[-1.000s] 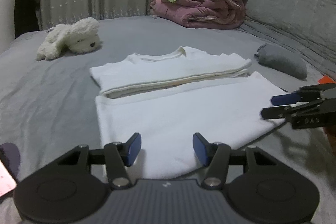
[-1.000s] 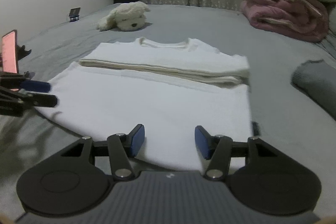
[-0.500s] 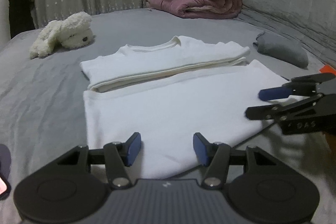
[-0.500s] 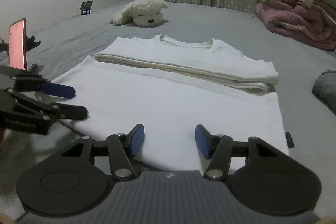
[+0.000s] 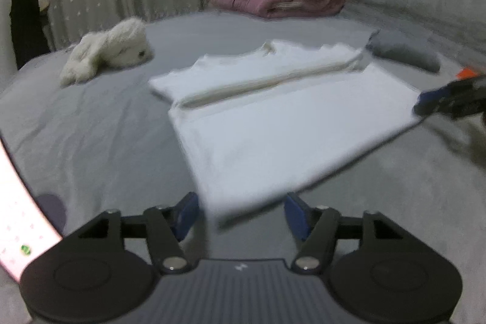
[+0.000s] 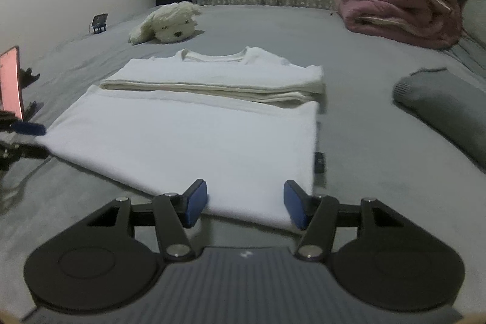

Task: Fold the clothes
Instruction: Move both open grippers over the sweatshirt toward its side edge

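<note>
The white T-shirt [image 6: 194, 123] lies flat mid-frame on the grey bed [image 6: 349, 50], with its collar end doubled over into a thick band. It looks mid-fold to me. The left gripper [image 5: 240, 211] and right gripper [image 6: 244, 204] each sit at a bottom hem corner, fingers wide apart and holding nothing. I'd guess the next move is pinching both corners evenly. The plush dog [image 6: 170, 22] upper left, blanket pile [image 6: 401, 8] upper right and grey bundle [image 6: 443, 102] at right all sit well clear.
</note>
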{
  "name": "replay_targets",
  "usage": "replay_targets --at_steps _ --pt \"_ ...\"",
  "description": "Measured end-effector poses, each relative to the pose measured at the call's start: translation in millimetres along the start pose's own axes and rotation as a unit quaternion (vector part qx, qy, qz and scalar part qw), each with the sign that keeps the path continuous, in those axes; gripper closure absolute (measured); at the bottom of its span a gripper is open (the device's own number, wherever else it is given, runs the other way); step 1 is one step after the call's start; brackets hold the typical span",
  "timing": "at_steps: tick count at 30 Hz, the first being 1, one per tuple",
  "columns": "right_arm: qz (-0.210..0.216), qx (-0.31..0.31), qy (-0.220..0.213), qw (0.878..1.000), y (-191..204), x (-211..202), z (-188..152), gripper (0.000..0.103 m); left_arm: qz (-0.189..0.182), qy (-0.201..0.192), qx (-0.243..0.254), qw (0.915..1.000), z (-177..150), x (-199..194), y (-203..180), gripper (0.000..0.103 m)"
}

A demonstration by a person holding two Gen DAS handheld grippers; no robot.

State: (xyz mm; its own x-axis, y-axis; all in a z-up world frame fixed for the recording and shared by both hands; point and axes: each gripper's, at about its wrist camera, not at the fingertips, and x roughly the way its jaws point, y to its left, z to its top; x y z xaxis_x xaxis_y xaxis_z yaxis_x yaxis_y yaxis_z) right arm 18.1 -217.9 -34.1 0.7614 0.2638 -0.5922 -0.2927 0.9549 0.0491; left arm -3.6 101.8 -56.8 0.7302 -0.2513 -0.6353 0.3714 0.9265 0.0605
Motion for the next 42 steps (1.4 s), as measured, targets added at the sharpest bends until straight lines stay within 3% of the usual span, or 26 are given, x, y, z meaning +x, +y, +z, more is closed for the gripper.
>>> replay_targets --at_steps 6,12,20,22,27,28,31,34,37,40,42 --pt "-0.02 -0.004 0.001 1.0 -6.0 -11.6 -2.0 0.042 -0.007 0.01 -0.027 0.9996 -7.3 -8.0 17.1 0.038" --pt "-0.036 0.017 0.002 0.999 -17.5 -15.0 -1.7 0.042 0.01 0.014 -0.046 0.9988 -6.6 -15.3 26.1 0.038" --pt "-0.049 0.054 -0.029 0.997 -10.2 -10.1 16.5 0.042 0.025 -0.018 -0.088 0.9956 14.4 -10.6 24.0 0.038" --pt "-0.048 0.063 -0.037 0.996 -6.2 -5.6 22.2 0.042 0.031 -0.028 -0.099 0.9943 20.4 -7.3 21.6 0.041" --pt "-0.054 0.07 -0.049 0.995 6.4 10.9 32.4 0.042 0.032 -0.055 -0.12 0.9907 35.7 8.4 11.1 0.061" --pt "-0.058 0.068 -0.05 0.995 9.1 15.1 33.4 0.043 0.031 -0.056 -0.125 0.9902 38.7 13.1 8.9 0.062" --pt "-0.069 0.061 -0.044 0.995 13.1 30.3 33.7 0.071 0.046 -0.048 -0.141 0.9878 41.0 19.3 10.7 0.066" --pt "-0.091 0.063 -0.028 0.993 5.4 42.3 31.1 0.073 0.06 -0.041 -0.157 0.9849 43.3 25.5 12.5 0.069" --pt "-0.134 0.102 -0.016 0.986 -13.4 39.5 27.3 0.078 0.075 -0.034 -0.173 0.9815 45.6 31.6 14.3 0.081" --pt "-0.151 0.155 -0.011 0.976 -32.6 30.3 24.1 0.07 0.09 -0.027 -0.189 0.9776 47.9 37.8 16.0 0.079" --pt "-0.141 0.178 -0.013 0.974 -39.7 18.9 23.6 0.069 0.098 -0.021 -0.196 0.9755 48.7 36.4 15.9 0.061"
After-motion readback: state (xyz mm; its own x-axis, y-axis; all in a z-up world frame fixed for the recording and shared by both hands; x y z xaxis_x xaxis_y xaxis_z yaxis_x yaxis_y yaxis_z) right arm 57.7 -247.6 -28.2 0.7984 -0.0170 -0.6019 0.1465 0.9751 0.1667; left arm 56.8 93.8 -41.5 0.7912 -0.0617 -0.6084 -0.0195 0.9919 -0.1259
